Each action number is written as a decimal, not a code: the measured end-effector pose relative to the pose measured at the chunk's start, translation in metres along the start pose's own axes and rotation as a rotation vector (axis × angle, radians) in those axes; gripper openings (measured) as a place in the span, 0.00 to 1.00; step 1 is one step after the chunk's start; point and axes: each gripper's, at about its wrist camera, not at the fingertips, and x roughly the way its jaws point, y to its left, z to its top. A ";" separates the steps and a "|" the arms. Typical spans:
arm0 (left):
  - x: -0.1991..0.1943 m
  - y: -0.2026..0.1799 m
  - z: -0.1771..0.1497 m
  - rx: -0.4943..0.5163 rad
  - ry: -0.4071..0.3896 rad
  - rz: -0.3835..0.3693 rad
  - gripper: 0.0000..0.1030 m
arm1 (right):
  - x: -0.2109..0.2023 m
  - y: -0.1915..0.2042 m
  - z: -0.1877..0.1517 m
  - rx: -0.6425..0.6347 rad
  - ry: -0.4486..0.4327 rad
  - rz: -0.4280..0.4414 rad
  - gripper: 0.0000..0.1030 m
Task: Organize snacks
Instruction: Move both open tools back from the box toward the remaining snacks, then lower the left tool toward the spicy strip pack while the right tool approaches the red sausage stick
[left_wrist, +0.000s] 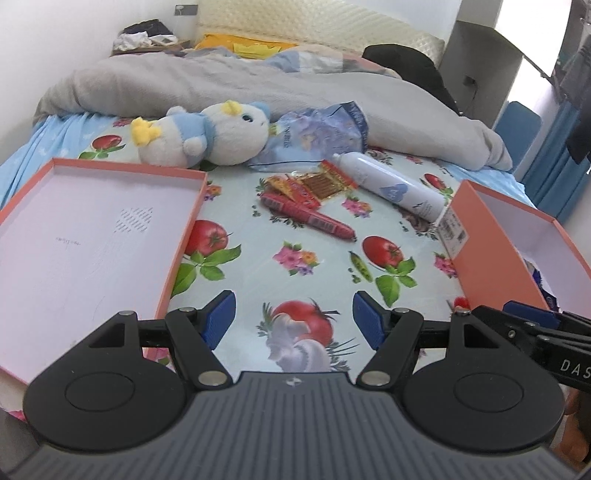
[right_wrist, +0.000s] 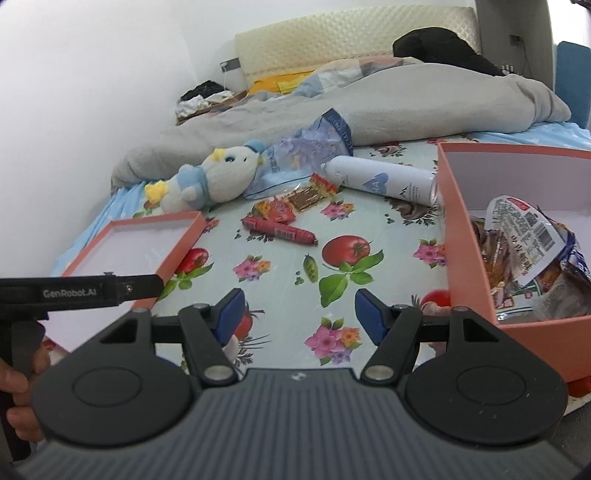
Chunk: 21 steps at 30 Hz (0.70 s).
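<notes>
On the fruit-print bedsheet lie a red sausage stick (left_wrist: 310, 218) (right_wrist: 280, 230), small orange-red snack packets (left_wrist: 317, 182) (right_wrist: 306, 194) and a crumpled blue snack bag (left_wrist: 317, 134) (right_wrist: 306, 151). An orange box (left_wrist: 517, 240) (right_wrist: 465, 236) on the right holds several wrapped snacks (right_wrist: 532, 251). Its shallow lid (left_wrist: 74, 236) (right_wrist: 140, 243) lies on the left with nothing in it. My left gripper (left_wrist: 293, 319) hangs open over the sheet, short of the sausage. My right gripper (right_wrist: 299, 314) is open too, beside the box's near corner, with nothing between its fingers.
A blue-and-white plush toy (left_wrist: 207, 134) (right_wrist: 210, 177) and a white spray can (left_wrist: 391, 182) (right_wrist: 384, 179) lie behind the snacks. A bunched grey blanket (left_wrist: 221, 85) (right_wrist: 406, 103) covers the far half of the bed. A hand (right_wrist: 16, 398) holds the left gripper's handle.
</notes>
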 end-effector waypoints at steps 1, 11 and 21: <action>0.003 0.002 0.000 -0.003 0.001 0.004 0.72 | 0.004 0.000 0.001 -0.005 0.006 -0.002 0.66; 0.042 0.020 0.021 -0.100 0.031 -0.034 0.72 | 0.041 0.002 0.017 -0.053 0.038 0.010 0.66; 0.097 0.032 0.051 -0.180 0.069 -0.097 0.72 | 0.095 0.000 0.036 -0.096 0.093 0.042 0.66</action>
